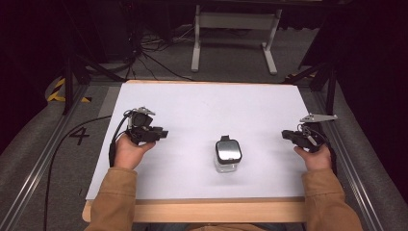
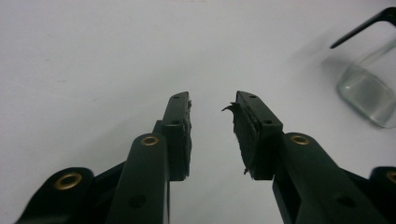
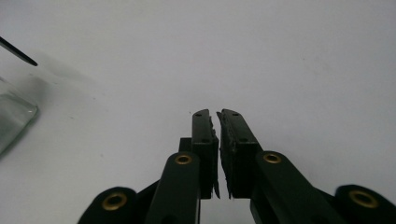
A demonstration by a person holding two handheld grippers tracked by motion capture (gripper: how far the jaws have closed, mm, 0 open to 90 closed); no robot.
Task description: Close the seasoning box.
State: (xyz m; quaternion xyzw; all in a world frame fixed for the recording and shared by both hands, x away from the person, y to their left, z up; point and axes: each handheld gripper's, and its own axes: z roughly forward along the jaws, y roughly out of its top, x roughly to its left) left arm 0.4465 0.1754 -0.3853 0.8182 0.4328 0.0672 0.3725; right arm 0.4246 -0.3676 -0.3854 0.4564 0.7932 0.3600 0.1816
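A clear glass jar [image 1: 227,156] with a dark lid stands near the table's [image 1: 202,110] front, between the grippers. Left gripper [image 2: 212,116] gapes part-open, empty; right gripper [image 3: 218,122] is closed, empty.

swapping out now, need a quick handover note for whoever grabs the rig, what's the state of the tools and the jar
Left tool: open, nothing between its pads, held low over the white mat to the left of the jar.
Right tool: shut, empty, to the right of the jar, pointing toward it.
Jar: clear glass with a dark lid and a black clasp, upright on the mat near its front edge, between the two tools and touched by neither.
Done: cannot tell from here; the lid sits on the jar.
Left: probably bring a tool in to take hold of the jar.
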